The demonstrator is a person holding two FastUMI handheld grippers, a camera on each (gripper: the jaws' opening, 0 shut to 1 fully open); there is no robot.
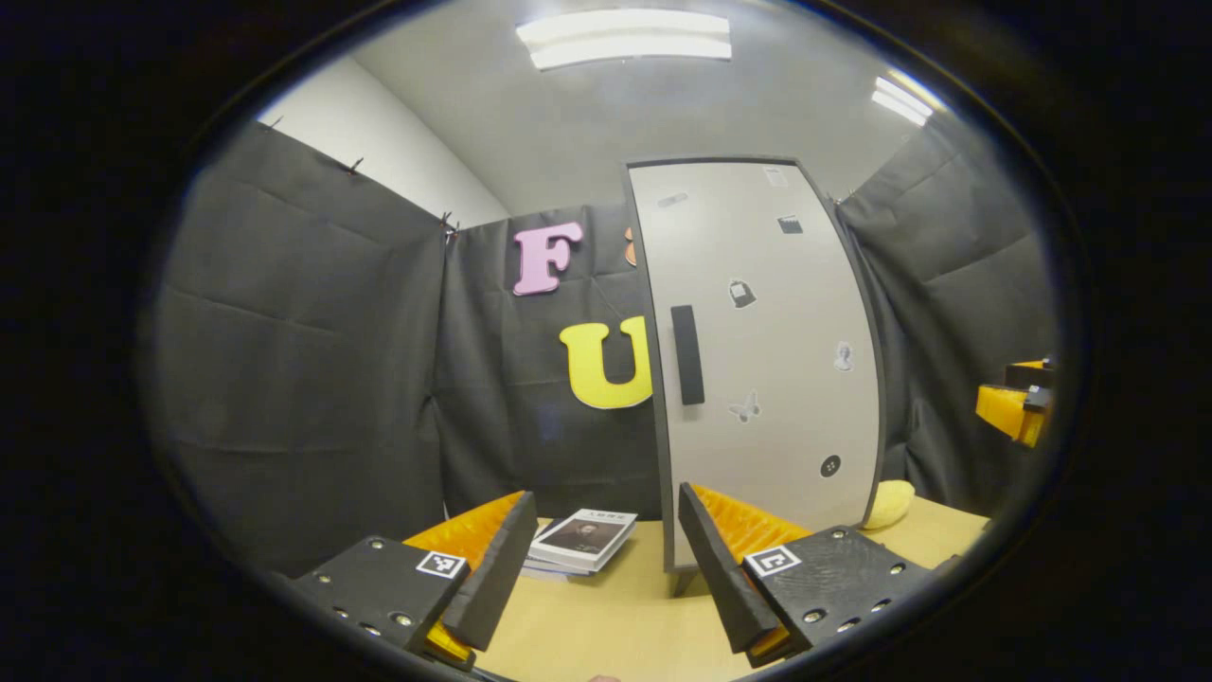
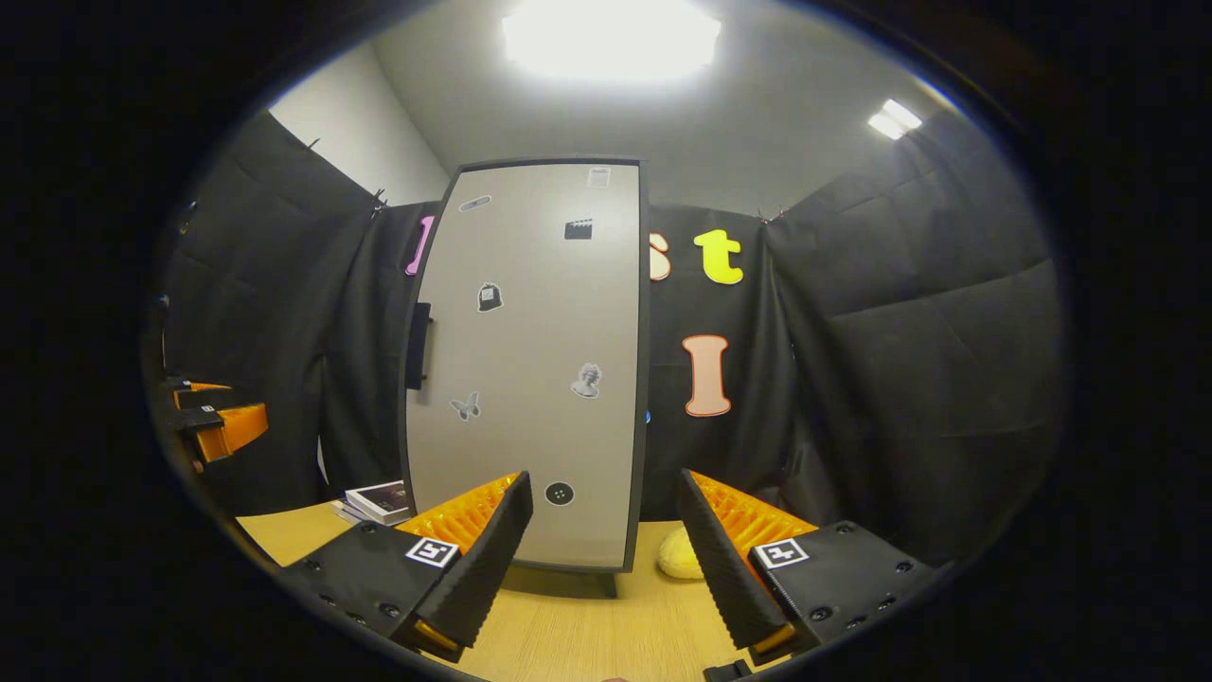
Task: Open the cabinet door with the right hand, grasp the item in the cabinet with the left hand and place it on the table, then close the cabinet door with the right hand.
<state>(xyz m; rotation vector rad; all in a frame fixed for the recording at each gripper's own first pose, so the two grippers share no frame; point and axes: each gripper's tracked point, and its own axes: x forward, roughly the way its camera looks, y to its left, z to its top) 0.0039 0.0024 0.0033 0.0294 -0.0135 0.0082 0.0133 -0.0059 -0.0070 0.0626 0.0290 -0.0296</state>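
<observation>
A closed cabinet (image 1: 762, 360) stands on the surface (image 1: 606, 625) before the booth wall, with a stack of books (image 1: 582, 542) to its left and a rounded lump (image 2: 680, 554) to its right.

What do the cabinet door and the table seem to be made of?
Cabinet door: probably painted or laminated board, smooth matt grey with a dark edge. Table: likely wood or wood-look laminate, pale tan with faint grain lines in the right gripper view.

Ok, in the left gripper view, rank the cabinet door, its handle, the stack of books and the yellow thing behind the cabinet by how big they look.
1. Cabinet door, by far the largest.
2. Stack of books.
3. Door handle.
4. Yellow object, partly hidden behind the cabinet, so its rank is unsure.
The books lie nearer the camera, which may inflate them.
</observation>
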